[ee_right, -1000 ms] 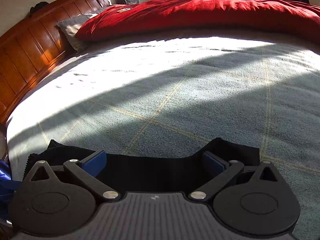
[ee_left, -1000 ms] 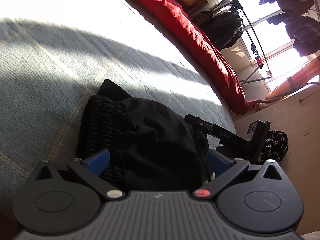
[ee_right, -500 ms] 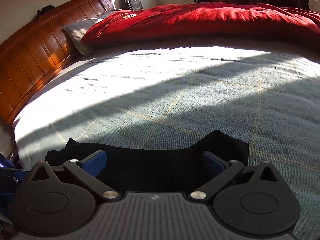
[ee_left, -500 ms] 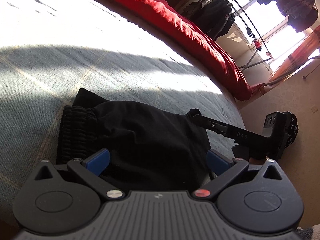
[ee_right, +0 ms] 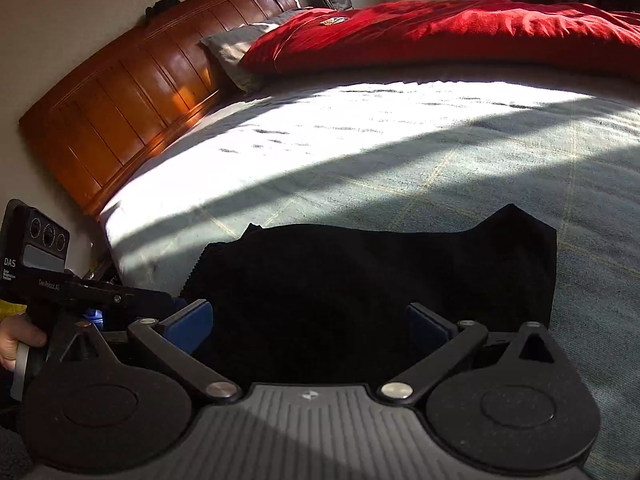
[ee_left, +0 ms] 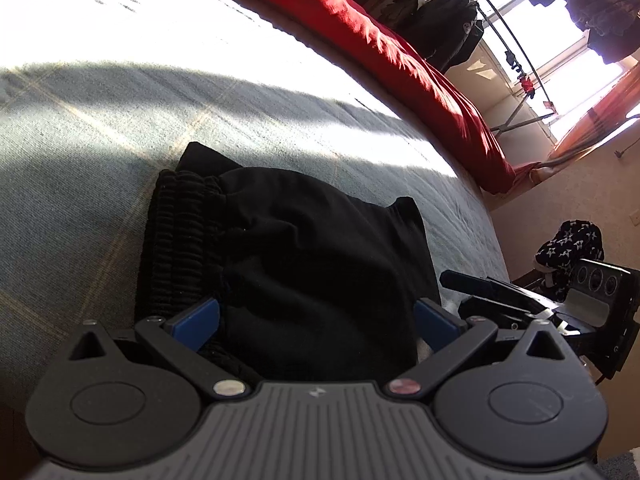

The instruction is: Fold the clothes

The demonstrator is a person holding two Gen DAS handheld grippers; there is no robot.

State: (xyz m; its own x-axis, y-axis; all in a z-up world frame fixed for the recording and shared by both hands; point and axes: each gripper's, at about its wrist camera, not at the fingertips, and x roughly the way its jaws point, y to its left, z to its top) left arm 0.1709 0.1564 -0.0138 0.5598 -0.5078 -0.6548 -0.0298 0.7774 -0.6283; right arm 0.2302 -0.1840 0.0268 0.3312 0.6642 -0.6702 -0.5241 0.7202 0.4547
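A black garment [ee_left: 312, 248] with a ribbed elastic waistband [ee_left: 180, 232] lies folded on the grey-blue checked bed sheet [ee_left: 100, 140], near the bed's edge. My left gripper [ee_left: 316, 322] hovers open over its near side, blue pads spread wide, holding nothing. In the right wrist view the same garment [ee_right: 380, 280] lies flat, and my right gripper [ee_right: 308, 326] is open above its near edge, also holding nothing. The right tool's arm [ee_left: 500, 292] shows just off the garment's right side. A person's hand [ee_right: 16, 344] grips the left tool's handle.
A red duvet [ee_right: 440, 32] runs along the far side of the bed, with a grey pillow [ee_right: 236, 52] and wooden headboard [ee_right: 132, 92] at the left. A clothes rack [ee_left: 500, 40] and a star-patterned item [ee_left: 568, 244] stand beyond the bed.
Both grippers have drawn back from the garment, so more of it shows. The right tool's arm has moved off the garment's right edge toward the bedside. Both stayed open.
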